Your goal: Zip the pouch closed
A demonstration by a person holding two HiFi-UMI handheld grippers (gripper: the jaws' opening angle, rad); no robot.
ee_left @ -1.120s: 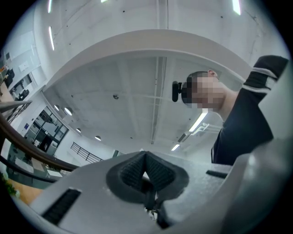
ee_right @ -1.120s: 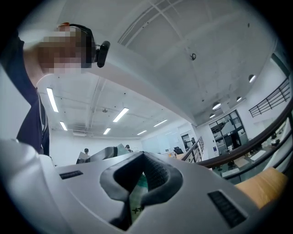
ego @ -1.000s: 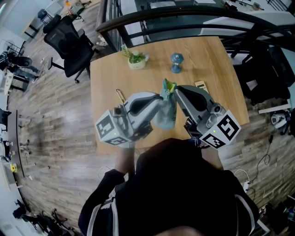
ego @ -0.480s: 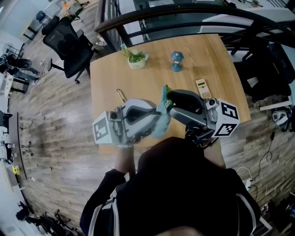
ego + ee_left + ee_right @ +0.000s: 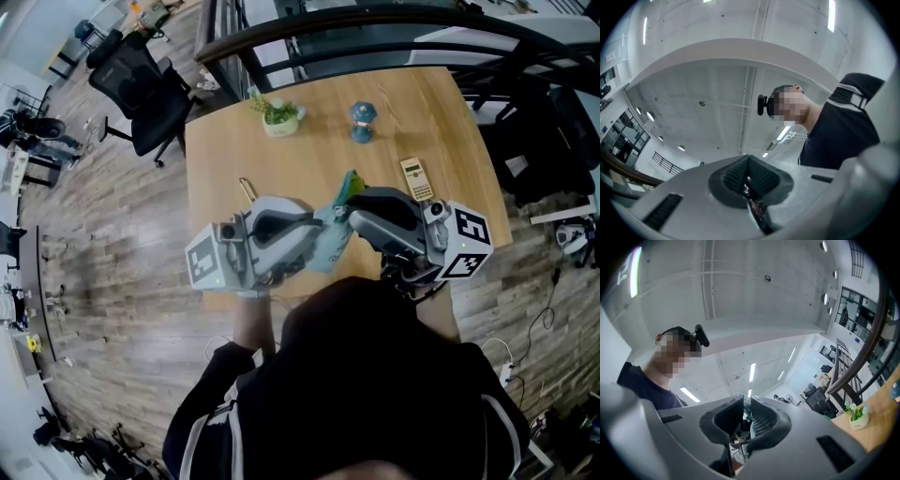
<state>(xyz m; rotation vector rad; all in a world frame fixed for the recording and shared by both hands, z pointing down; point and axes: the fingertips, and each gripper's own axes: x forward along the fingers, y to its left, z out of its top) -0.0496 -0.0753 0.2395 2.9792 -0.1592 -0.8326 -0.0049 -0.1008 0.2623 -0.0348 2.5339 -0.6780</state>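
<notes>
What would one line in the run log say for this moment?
task: zip pouch | left gripper: shut on pouch | right gripper: closing, pouch between jaws | pouch: held above table

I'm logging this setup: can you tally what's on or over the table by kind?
Grippers: 2, left gripper shut on the pouch, right gripper closing with pouch between its jaws
Pouch: 1
Potted plant: 1
Blue ornament: 1
Calculator: 1
Thin stick: 1
Total: 7
</notes>
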